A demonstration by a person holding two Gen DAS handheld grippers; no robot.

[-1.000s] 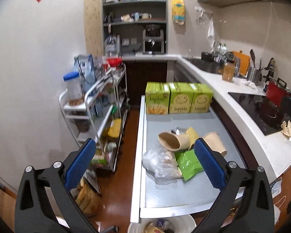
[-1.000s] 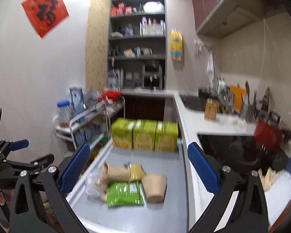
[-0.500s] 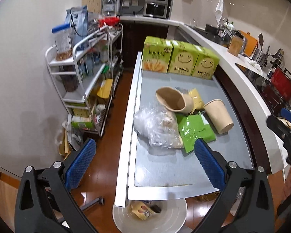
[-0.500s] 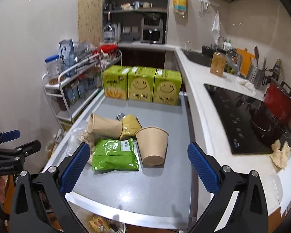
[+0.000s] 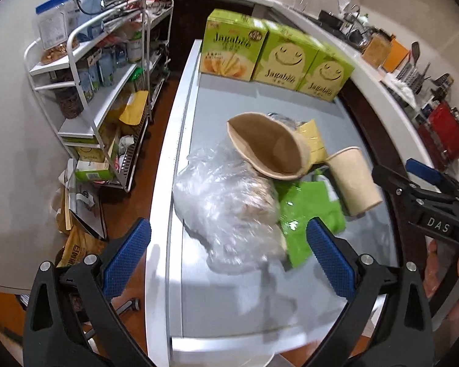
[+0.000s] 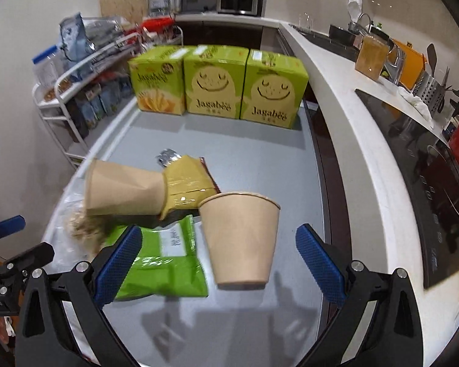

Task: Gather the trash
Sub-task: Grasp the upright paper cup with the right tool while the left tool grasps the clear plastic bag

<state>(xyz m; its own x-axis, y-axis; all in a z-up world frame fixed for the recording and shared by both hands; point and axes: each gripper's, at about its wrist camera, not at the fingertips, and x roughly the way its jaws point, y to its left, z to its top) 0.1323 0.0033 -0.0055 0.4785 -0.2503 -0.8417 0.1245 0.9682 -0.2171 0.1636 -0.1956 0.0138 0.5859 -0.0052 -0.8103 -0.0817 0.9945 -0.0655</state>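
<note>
Now paper cup [image 6: 240,238] lying between spread right tool [image 6: 215,263] fingers.

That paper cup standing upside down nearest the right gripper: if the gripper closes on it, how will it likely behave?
The paper cup rests rim-up on its narrow base, so a sideways nudge would probably tip it. Its thin tan wall looks likely to dent under a firm squeeze, like the crushed cup beside it. It probably weighs little. The right gripper is open around it.

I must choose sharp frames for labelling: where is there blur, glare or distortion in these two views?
Left wrist view: motion blur smears the clear plastic bag and green packet; table shows glare. Right wrist view: sharper, the upside-down paper cup only slightly soft. Both: fisheye bends the edges.
</note>
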